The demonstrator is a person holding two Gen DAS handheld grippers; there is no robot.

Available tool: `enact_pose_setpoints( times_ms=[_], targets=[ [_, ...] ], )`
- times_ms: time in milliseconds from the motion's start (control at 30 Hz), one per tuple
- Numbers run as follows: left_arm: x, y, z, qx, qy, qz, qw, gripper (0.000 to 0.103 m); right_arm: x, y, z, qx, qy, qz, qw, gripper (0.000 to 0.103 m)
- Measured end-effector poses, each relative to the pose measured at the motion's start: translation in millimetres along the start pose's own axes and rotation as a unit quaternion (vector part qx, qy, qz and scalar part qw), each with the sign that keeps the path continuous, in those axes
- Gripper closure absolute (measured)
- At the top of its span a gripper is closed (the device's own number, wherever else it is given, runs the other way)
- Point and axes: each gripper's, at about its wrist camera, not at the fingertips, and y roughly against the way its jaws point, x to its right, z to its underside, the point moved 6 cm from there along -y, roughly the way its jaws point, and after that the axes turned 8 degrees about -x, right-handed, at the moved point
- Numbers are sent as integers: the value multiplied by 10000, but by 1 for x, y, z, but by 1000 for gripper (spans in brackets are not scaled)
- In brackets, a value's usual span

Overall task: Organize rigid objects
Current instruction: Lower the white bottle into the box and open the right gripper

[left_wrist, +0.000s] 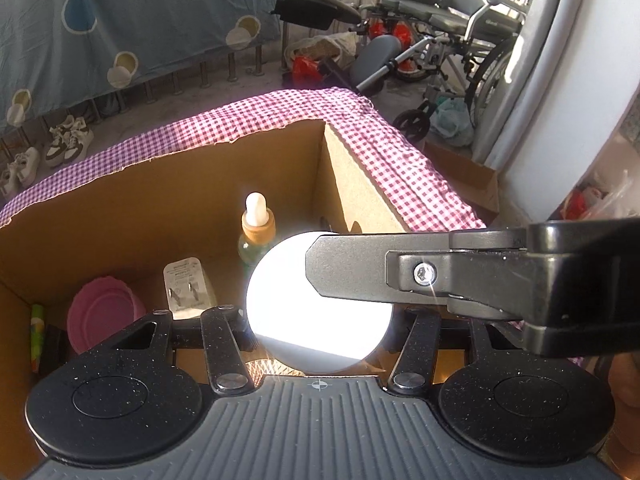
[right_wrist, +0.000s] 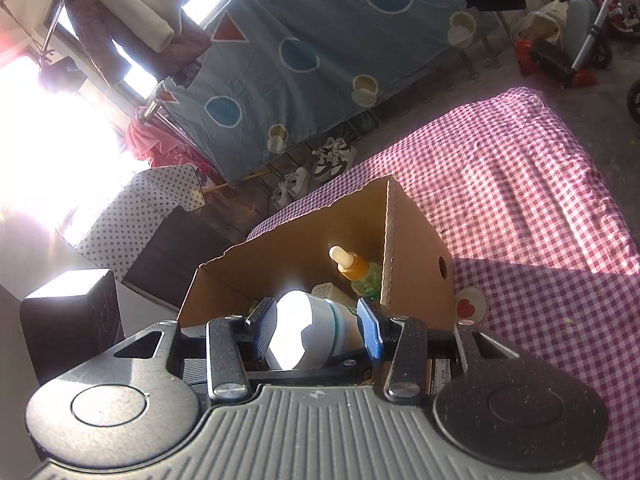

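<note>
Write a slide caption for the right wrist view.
White bottle between the right gripper's blue pads above an open cardboard box holding a dropper bottle, on a checked cloth.

White cylindrical container (right_wrist: pixel 316 332) with a teal band lies tilted between blue pads over an open cardboard box (right_wrist: pixel 416 256). Inside the box: an upright dropper bottle (left_wrist: pixel 256 236), green glass, orange collar, white bulb; a pink bowl (left_wrist: pixel 105 312); a white charger (left_wrist: pixel 188 284)

One cardboard box (left_wrist: pixel 168 200), holding one dropper bottle (left_wrist: pixel 256 236), one pink bowl (left_wrist: pixel 104 312), one white packet (left_wrist: pixel 188 284), and one white jar (left_wrist: pixel 316 304). Two pairs of sneakers (left_wrist: pixel 68 144) beyond.
</note>
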Motion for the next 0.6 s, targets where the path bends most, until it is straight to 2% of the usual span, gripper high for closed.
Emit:
enact_pose_setpoints(
  times_ms=[267,333,400,600],
  targets=[
    [0,-3,-4,-16,71,-82,9999,46,-3,7,-1,172,2,0,9999,50],
    [0,-2,-5,-12,112,-56,9999,43,-3,9,-1,202,-21,-20,9998,50],
    [0,1,-4,30,132,-55,9999,34,-4,14,0,267,-44,-34,9996,50],
    [4,26,-4,458,5,-96,9989,20,-10,40,11,586,-170,-105,9981,50]
  ],
)
